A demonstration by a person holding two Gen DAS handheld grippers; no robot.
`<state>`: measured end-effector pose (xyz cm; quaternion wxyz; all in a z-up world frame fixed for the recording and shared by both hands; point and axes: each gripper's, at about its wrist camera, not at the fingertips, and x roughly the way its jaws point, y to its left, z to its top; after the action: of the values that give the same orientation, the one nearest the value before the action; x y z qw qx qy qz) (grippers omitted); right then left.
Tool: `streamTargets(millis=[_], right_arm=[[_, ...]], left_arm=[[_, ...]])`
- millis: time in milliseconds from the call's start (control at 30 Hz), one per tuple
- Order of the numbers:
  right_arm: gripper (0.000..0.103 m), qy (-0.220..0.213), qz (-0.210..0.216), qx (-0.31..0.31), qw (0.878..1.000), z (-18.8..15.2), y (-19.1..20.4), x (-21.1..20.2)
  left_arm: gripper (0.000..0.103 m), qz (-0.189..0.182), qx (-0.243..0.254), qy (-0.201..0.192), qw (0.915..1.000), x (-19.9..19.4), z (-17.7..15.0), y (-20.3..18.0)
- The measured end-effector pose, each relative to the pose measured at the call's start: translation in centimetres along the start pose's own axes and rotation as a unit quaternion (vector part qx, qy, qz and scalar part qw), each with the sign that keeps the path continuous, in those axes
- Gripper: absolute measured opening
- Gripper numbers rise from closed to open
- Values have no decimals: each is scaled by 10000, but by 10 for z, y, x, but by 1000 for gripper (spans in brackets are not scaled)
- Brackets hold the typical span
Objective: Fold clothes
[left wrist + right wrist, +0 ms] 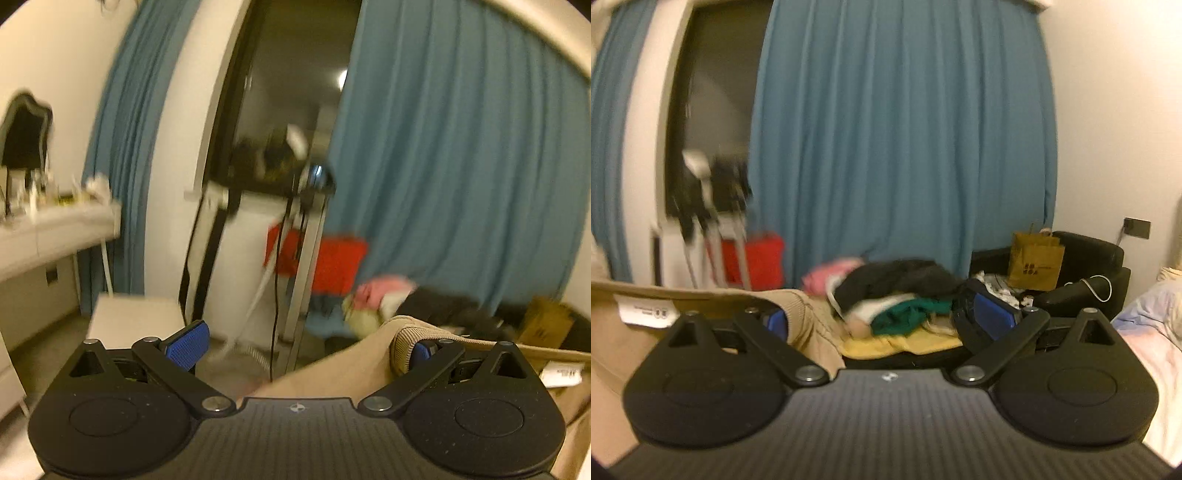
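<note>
A: In front of the blue curtain [897, 129], what are the two grippers doing?

B: Both are raised and face the curtain. The left gripper [306, 345] has its fingers [188, 345] spread wide, and the ribbed hem of a beige garment [402, 347] is draped over the one farther from the dark window [291, 92]. The cloth hangs on that finger; nothing pinches it.

A: And the right gripper [890, 323]?

B: Its fingers [991, 319] are also spread apart. The same beige garment [801, 314] lies over the finger nearer the window [713, 92], with a white care label [646, 314] showing on the stretch of cloth beyond it. So the garment spans between the two grippers, hooked on one finger of each.

A: What sits below the curtain?

B: A pile of clothes [894, 295]: pink, black, white, green and yellow pieces heaped together at the curtain's foot. To the side of it away from the window there is a black armchair [1082, 273] with a brown paper bag [1036, 264] on it.

A: Anything on the window side of the curtain?

B: A red cloth [757, 258] hangs on a blurred rack [709, 236] under the window. In the left wrist view a white surface [55, 229] with small items stands farther out that way, too blurred to name.
</note>
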<state>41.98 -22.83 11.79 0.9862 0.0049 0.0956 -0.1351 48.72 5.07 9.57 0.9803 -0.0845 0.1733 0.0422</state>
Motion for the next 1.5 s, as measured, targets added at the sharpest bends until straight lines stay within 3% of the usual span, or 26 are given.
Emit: streamTargets(millis=[100, 233, 333, 400, 500, 567, 667, 867, 967, 1200, 1367, 1500], right_arm=[[99, 599, 69, -289, 9978, -48, 16, 62], [98, 1705, 428, -655, 9823, -103, 38, 126], [98, 2518, 693, -924, 9609, -145, 56, 173], [98, 2911, 1065, -1100, 9444, -149, 67, 176], [98, 2913, 1433, -959, 9410, -136, 74, 159], [98, 2800, 1609, -809, 9430, -121, 75, 135], [98, 2462, 1714, -738, 9511, -103, 75, 89], [98, 1588, 1656, -378, 9726, -65, 58, -38], [98, 1277, 1610, -46, 9786, -56, 44, -107], [98, 760, 1673, 347, 9824, -57, 15, -250], [99, 449, 1849, 685, 9793, -74, -5, -307], [99, 294, 1891, 883, 9775, -109, -21, -317]], left_arm=[[102, 200, 79, 583, 9981, 100, -42, 0], [99, 210, 189, 1713, 9848, 179, -100, 9], [99, 24, 435, 2546, 9661, 202, -114, 9], [103, -144, 547, 2729, 9604, 200, -109, 12], [103, -404, 680, 2828, 9559, 191, -93, 13], [103, -382, 772, 2697, 9591, 163, -83, 9], [103, -409, 752, 2261, 9703, 103, -73, 12], [103, -571, 499, 1367, 9877, -38, -64, 23], [103, -635, 315, 1042, 9920, -121, -65, 30], [103, -854, -330, 900, 9917, -260, -70, 60], [103, -909, -1087, 1036, 9845, -298, -71, 92], [102, -775, -1529, 1253, 9772, -295, -79, 115]])
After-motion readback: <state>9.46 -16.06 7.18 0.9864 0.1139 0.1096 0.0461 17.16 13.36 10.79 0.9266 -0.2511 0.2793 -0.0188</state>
